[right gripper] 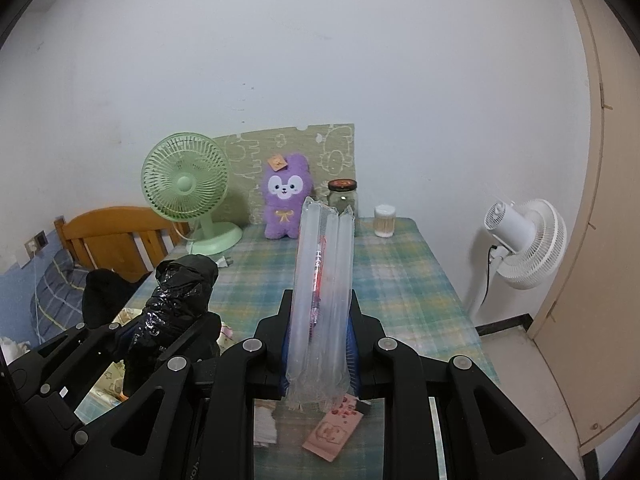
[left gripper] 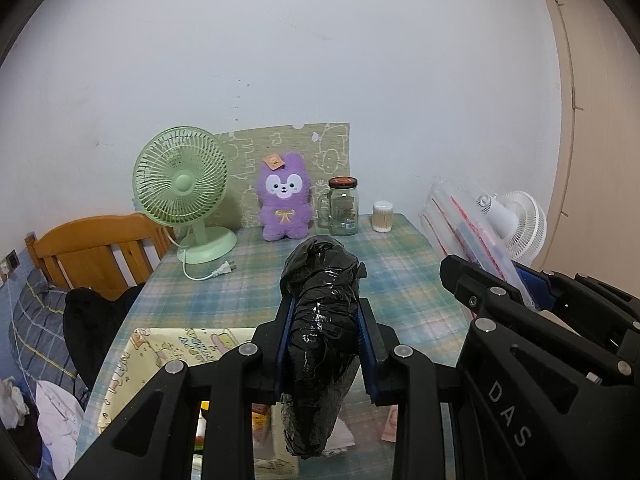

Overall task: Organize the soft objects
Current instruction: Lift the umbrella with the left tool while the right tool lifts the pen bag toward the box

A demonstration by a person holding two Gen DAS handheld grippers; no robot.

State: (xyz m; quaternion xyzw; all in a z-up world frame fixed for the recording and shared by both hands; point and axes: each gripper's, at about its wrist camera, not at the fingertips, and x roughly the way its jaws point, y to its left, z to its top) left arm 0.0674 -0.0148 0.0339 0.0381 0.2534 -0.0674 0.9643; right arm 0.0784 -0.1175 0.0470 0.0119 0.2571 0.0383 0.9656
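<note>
My left gripper (left gripper: 325,308) is shut on a crumpled black plastic bag (left gripper: 322,320) and holds it above the checked tablecloth (left gripper: 400,272). The bag also shows at the left of the right wrist view (right gripper: 176,300). My right gripper (right gripper: 320,312) is shut on a clear inflated air-cushion pack with red print (right gripper: 322,280), held upright above the table. That pack shows at the right of the left wrist view (left gripper: 472,232). A purple plush bunny (left gripper: 285,198) sits against a patterned cushion (left gripper: 320,148) at the table's far edge.
A green desk fan (left gripper: 184,196) with a loose plug stands at the back left. A glass jar (left gripper: 343,206) and a cotton-swab tub (left gripper: 383,216) stand right of the bunny. A yellow printed cloth box (left gripper: 168,356) lies near left. A white floor fan (right gripper: 524,240) stands right of the table. A pink card (right gripper: 332,428) lies near.
</note>
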